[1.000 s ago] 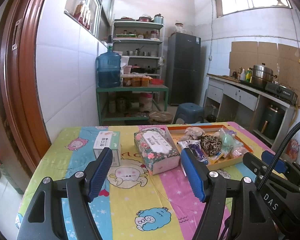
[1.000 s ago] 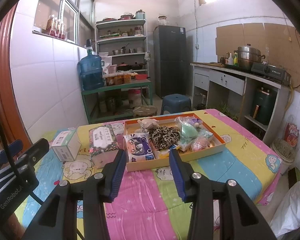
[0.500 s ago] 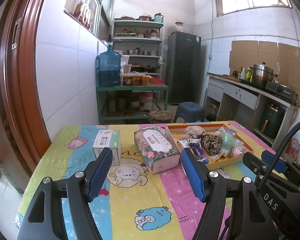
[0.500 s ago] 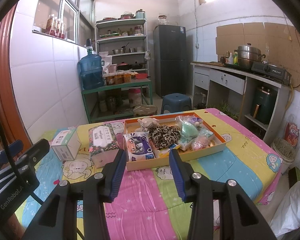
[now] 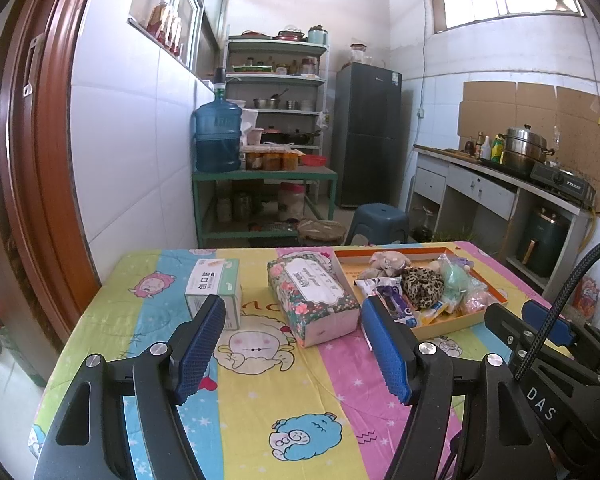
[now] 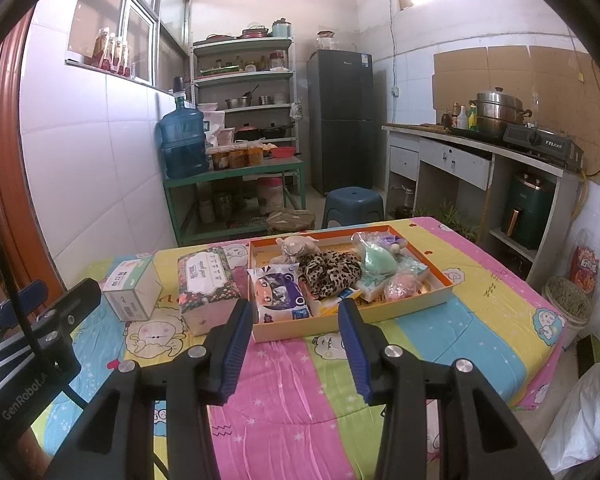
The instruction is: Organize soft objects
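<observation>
Table in cartoon-print cloth point(image 6: 480, 312) lies ahead of both grippers. Orange-rimmed tray point(image 6: 436, 294), just beyond the right gripper point(image 6: 294, 338), holds the soft objects piled together: leopard-print fabric point(image 6: 332, 270), tissue pack point(image 6: 278, 292), green bagged item point(image 6: 376, 260), plush toy point(image 6: 296, 245). Floral tissue box point(image 5: 312, 300) and small carton point(image 5: 216, 286) sit ahead of the left gripper point(image 5: 296, 350). Both grippers released, holding nothing. No shift over the last second: approach paused; sorting stage undetermined.

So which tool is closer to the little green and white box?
Left. The left tool hangs just short of the little box, its left finger overlapping it. The right tool faces the orange tray, farther right.
</observation>
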`<control>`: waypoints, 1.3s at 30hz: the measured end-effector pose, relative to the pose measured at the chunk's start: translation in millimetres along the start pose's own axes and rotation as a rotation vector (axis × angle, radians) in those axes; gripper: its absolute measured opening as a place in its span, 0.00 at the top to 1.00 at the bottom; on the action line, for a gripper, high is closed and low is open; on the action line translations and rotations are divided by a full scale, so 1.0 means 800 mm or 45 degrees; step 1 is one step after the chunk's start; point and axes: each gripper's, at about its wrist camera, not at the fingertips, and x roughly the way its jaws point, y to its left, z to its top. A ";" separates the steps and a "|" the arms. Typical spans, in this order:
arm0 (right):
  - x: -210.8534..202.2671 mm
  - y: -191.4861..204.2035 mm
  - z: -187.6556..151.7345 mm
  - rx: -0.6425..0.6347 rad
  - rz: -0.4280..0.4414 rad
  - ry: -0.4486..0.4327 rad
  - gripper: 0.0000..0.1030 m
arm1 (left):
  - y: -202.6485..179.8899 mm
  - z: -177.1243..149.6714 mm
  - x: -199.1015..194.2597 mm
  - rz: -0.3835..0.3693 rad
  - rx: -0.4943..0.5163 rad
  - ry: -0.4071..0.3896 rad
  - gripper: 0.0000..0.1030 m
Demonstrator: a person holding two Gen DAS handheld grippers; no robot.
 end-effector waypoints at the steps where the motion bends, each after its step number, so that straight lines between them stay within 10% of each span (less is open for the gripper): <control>1: 0.000 0.000 0.000 -0.001 0.001 0.000 0.57 | 0.000 0.000 0.000 0.000 0.000 0.000 0.30; 39: -0.001 0.006 -0.004 -0.015 -0.003 -0.003 0.57 | 0.004 -0.003 -0.001 -0.004 -0.004 0.008 0.30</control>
